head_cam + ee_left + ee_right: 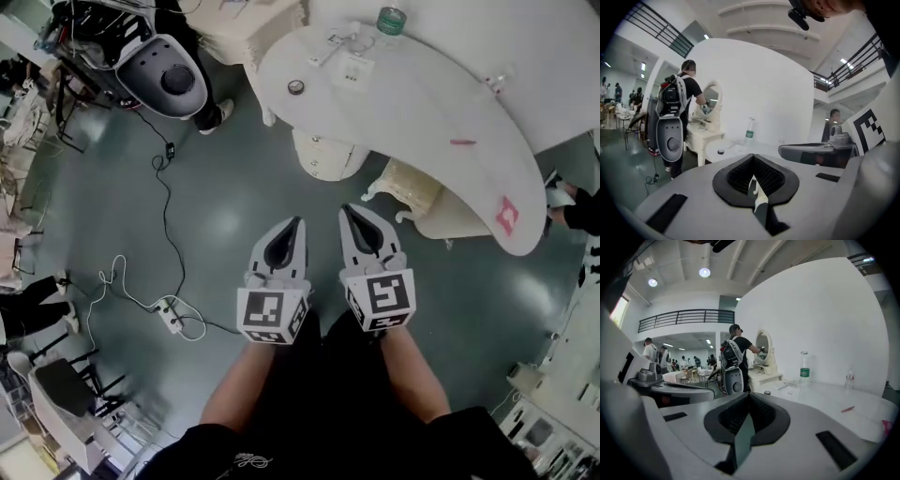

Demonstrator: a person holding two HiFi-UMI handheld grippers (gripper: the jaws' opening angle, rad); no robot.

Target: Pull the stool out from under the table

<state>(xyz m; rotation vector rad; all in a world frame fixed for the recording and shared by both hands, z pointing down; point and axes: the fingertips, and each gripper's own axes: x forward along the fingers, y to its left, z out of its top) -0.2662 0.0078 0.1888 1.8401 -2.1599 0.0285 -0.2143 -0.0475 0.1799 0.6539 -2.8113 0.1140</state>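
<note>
A cream stool (413, 191) with carved legs stands tucked under the near edge of the white oval table (441, 94). The table's round pedestal (325, 155) is to the stool's left. My left gripper (298, 223) and right gripper (346, 212) hang side by side over the green floor, just short of the table edge and the stool. Both are shut with nothing between the jaws. In the left gripper view the shut left gripper (752, 157) points at the table top (736, 149). The right gripper (749, 396) faces the table (834, 401) the same way. The stool is hidden in both gripper views.
On the table lie a green-labelled bottle (391, 19), a tape roll (295, 86), a red pen (462, 142) and a pink item (507, 214). A cable and power strip (173, 315) lie on the floor at left. A person with a grey backpack (164, 70) stands at a vanity beyond.
</note>
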